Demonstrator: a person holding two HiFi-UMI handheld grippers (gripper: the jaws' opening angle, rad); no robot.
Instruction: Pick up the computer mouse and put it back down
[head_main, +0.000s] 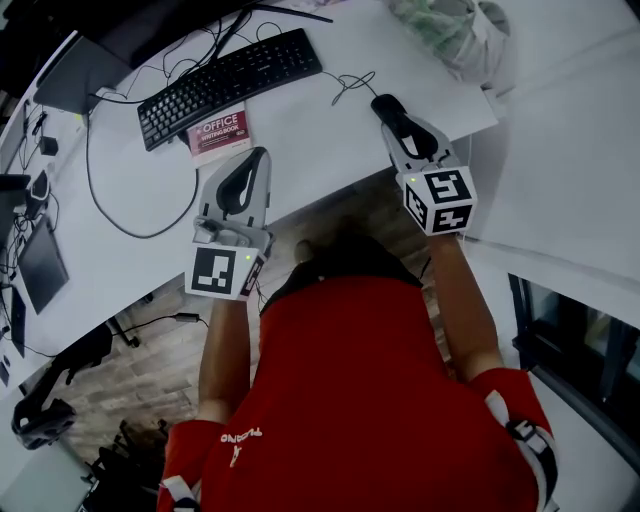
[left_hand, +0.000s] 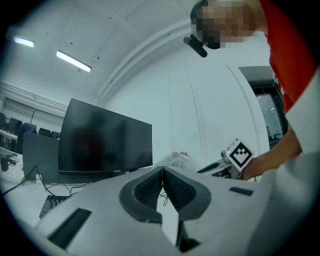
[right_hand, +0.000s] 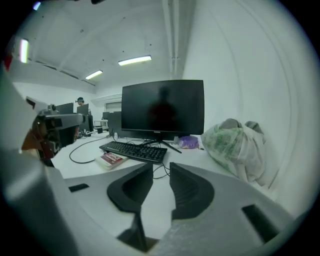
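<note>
No computer mouse shows clearly in any view; a thin dark cable (head_main: 352, 85) loops on the white desk (head_main: 310, 150) just left of my right gripper (head_main: 383, 103). In the right gripper view that gripper (right_hand: 161, 169) stands open above the desk, a narrow gap between its dark pads and nothing in it. The cable (right_hand: 161, 172) lies beyond the gap. My left gripper (head_main: 258, 156) hovers at the desk's near edge, below the keyboard. Seen in its own view, the left gripper (left_hand: 162, 171) is shut, pads touching, holding nothing.
A black keyboard (head_main: 230, 85) and a red-and-white book (head_main: 218, 130) lie on the desk's left part. A black monitor (right_hand: 162, 110) stands at the back, with a plastic bag (right_hand: 235, 145) to its right. Cables and a tablet (head_main: 40, 265) occupy the far left.
</note>
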